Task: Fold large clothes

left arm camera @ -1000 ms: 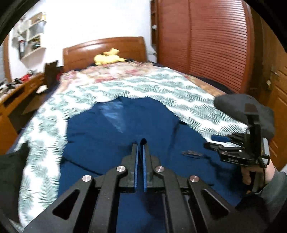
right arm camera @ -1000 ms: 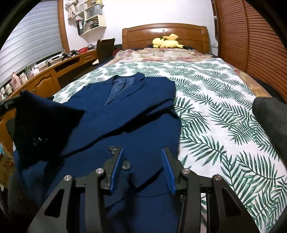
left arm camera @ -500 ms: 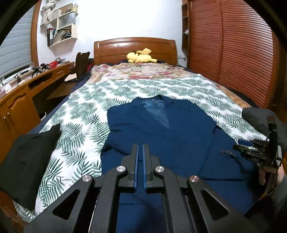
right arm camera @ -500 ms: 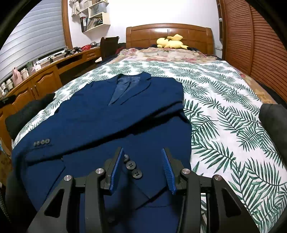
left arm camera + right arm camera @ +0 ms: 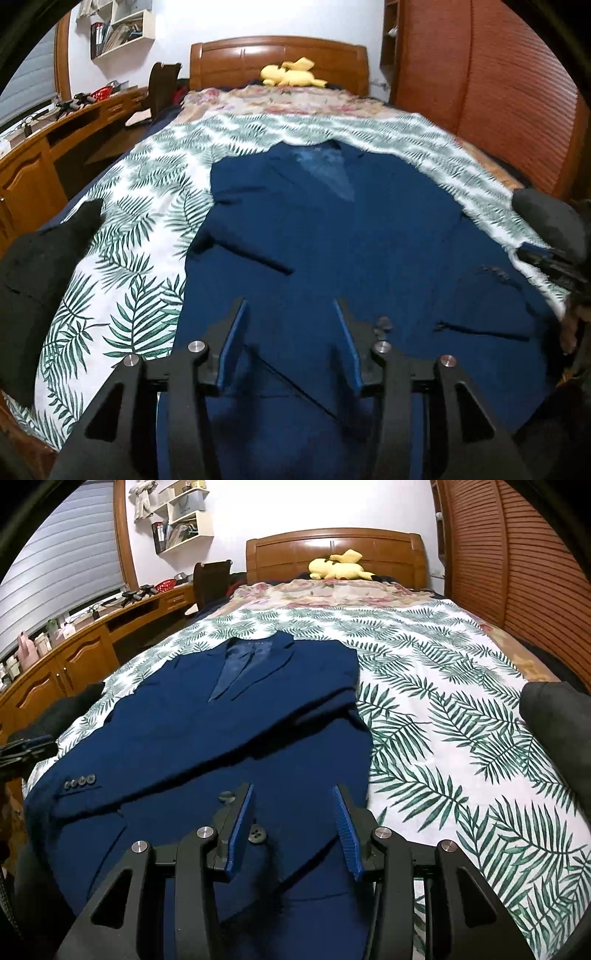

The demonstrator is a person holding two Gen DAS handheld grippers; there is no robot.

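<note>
A navy blue suit jacket [image 5: 332, 240] lies face up on the bed, its collar toward the headboard. One sleeve crosses the front, with its cuff buttons [image 5: 79, 781] at the left edge. My left gripper [image 5: 289, 302] hovers low over the jacket's lower front; its jaws are opening and nothing is between them. My right gripper [image 5: 293, 788] stands open over the front buttons [image 5: 257, 834], gripping nothing. In the left wrist view the right gripper [image 5: 554, 266] shows at the right edge.
The leaf-print bedspread [image 5: 461, 738] covers the bed. A black garment [image 5: 37, 266] lies at the left edge and a grey one [image 5: 554, 716] at the right. A yellow plush [image 5: 338, 568] sits by the headboard. Wooden desk [image 5: 74, 653] on the left, slatted wardrobe [image 5: 517, 572] on the right.
The sleeve, raised at the left a second ago, now lies flat across the jacket. My left gripper has sunk toward the jacket and its jaws have gone from shut to apart. The right gripper stayed put.
</note>
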